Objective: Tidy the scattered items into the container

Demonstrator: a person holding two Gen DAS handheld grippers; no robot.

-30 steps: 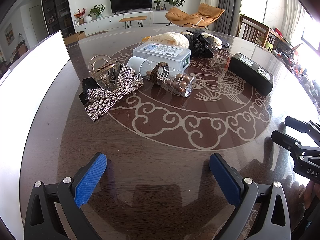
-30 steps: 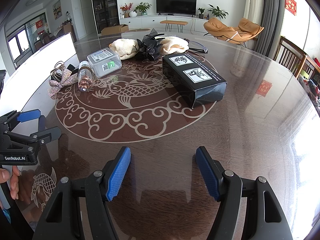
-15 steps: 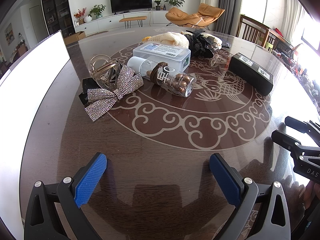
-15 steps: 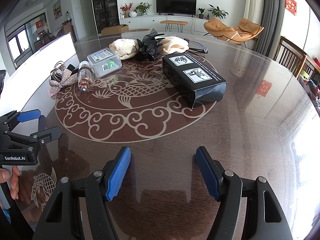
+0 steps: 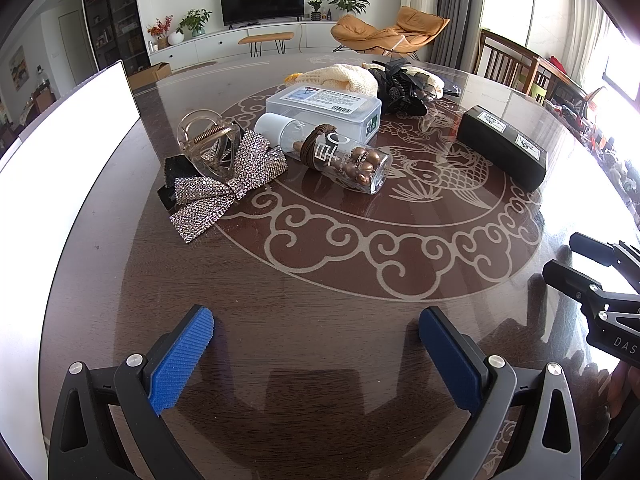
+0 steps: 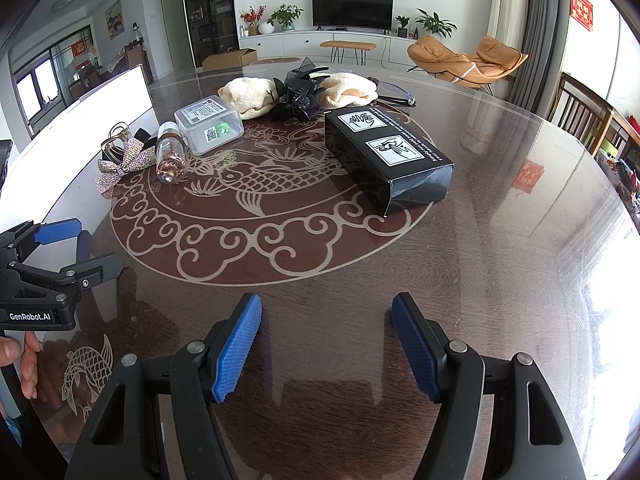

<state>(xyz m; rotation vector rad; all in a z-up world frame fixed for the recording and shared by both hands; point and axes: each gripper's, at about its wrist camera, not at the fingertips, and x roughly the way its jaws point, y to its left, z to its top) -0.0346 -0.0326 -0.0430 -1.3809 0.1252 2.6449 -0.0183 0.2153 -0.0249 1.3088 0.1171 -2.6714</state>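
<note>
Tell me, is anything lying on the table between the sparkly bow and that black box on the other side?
Yes: a clear bottle of bronze beads lies on its side between the sparkly bow and the black box, clearest in the left wrist view.

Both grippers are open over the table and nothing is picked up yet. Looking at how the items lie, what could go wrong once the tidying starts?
1. The clear bottle lies on its side on the glossy table; a nudge could roll it.
2. The clear claw clip rests on the rhinestone bow, so grabbing one may drag the other.
3. The black hair accessory sits between the cream cloths and could snag them.
</note>
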